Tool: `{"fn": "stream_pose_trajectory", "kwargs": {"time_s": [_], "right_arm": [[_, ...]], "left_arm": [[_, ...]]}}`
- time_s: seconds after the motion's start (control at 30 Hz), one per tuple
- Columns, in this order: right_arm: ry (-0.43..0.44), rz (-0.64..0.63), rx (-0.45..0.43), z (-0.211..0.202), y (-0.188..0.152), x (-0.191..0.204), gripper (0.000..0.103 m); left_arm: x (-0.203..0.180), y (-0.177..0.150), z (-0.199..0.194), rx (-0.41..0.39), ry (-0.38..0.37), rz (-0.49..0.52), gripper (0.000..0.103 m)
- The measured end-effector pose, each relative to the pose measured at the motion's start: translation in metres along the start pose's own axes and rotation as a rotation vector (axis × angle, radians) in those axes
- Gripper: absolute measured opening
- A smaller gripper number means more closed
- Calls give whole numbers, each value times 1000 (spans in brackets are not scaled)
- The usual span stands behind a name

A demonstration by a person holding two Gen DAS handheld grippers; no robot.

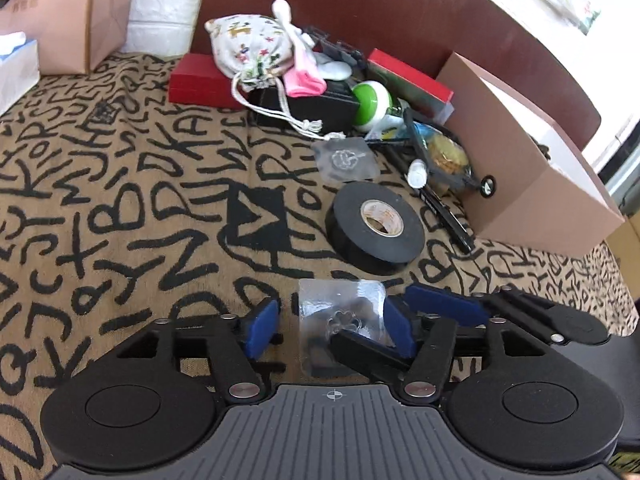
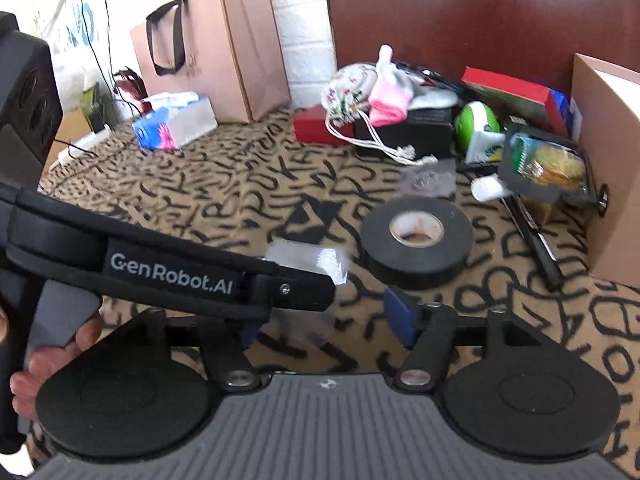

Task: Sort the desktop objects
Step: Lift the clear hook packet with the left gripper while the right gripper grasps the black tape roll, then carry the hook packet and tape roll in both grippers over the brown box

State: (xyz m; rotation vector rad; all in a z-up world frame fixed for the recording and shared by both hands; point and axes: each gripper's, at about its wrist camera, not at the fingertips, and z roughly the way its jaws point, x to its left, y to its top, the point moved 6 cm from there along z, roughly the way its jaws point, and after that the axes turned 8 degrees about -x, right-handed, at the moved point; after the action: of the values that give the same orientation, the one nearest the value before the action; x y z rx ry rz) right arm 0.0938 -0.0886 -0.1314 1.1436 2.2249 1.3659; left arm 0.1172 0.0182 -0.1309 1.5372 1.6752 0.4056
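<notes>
A clear plastic packet [image 1: 340, 316] lies on the letter-patterned cloth between the blue pads of my open left gripper [image 1: 328, 328]. It also shows in the right wrist view [image 2: 308, 264], partly behind the left gripper's body. My right gripper [image 2: 328, 320] is open, just right of the packet, and its blue pad [image 1: 444, 306] reaches into the left wrist view. A black tape roll [image 1: 376, 226] lies just beyond [image 2: 416, 240]. A second clear packet [image 1: 346, 160] lies farther back.
A pile at the back holds a printed drawstring pouch [image 1: 248, 48], pink sock [image 1: 304, 80], red box [image 1: 196, 84], green-white ball [image 1: 370, 100] and snack bag [image 2: 548, 164]. A cardboard box [image 1: 532, 176] stands right. A tissue pack [image 2: 176, 124] and paper bag [image 2: 216, 48] stand back left.
</notes>
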Motion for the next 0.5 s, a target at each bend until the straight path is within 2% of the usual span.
{"fn": "stream_pose_trajectory", "kwargs": {"time_s": [0.17, 0.37, 0.5], "right_arm": [[-42, 13, 3, -14, -5, -19, 79], [-112, 62, 30, -23, -14, -52, 79], [-110, 9, 57, -25, -14, -56, 80]], "left_arm": [[-10, 2, 8, 2, -2, 51, 80], [-23, -1, 18, 11, -27, 95, 83], [-27, -4, 22, 22, -10, 181, 81]]}}
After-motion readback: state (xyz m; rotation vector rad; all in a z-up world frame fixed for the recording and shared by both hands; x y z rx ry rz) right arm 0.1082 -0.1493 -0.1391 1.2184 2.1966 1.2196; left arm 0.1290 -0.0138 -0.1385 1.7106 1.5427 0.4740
